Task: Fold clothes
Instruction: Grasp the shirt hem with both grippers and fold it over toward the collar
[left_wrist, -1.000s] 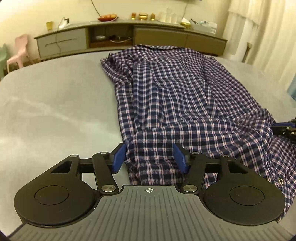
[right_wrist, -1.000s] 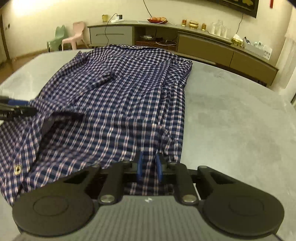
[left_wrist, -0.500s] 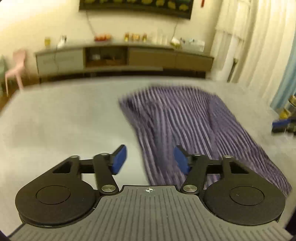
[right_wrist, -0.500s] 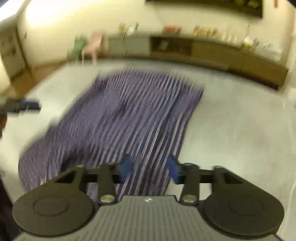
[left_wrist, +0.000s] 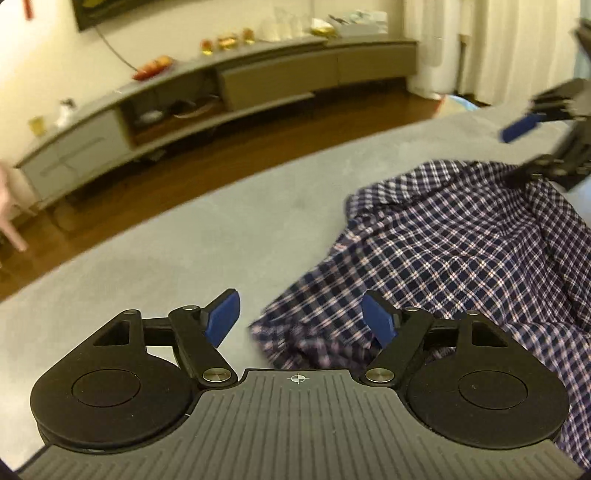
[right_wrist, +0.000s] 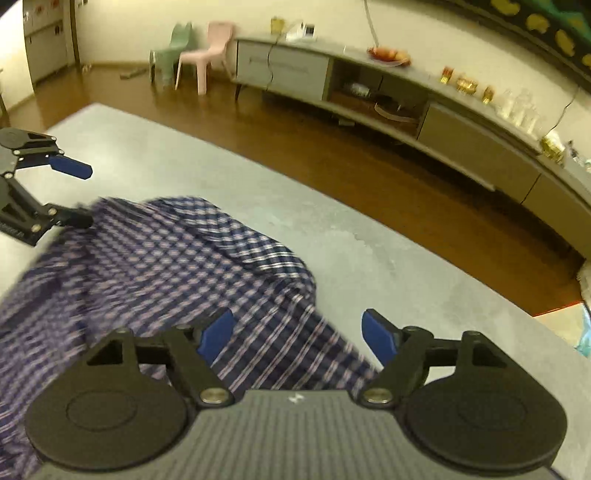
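Grey and smooth, the big table is seen under both claws, and everything is placed from the checked shirt that lies on it. Nearest in the left wrist view, the left gripper is held with its two blue pads spread wide apart, and nothing is pinched between them. A bunched corner of the shirt is seen between the pads and just past them, but it cannot be told if the cloth is touched. From there the shirt is spread away to the right side of that view, all wrinkled and heaped up. At its far edge the right gripper is seen, with one blue pad lifted above the cloth and the lower finger down at the cloth's edge. In the right wrist view the right gripper is seen close up with its pads spread wide too, and the shirt is blurred under and between them. At the far left edge of the shirt the left gripper is seen, open as well. Beyond the shirt a brown wood floor is seen, then a long low cabinet by the wall. Left of the cabinet a pink chair and a green chair are placed.
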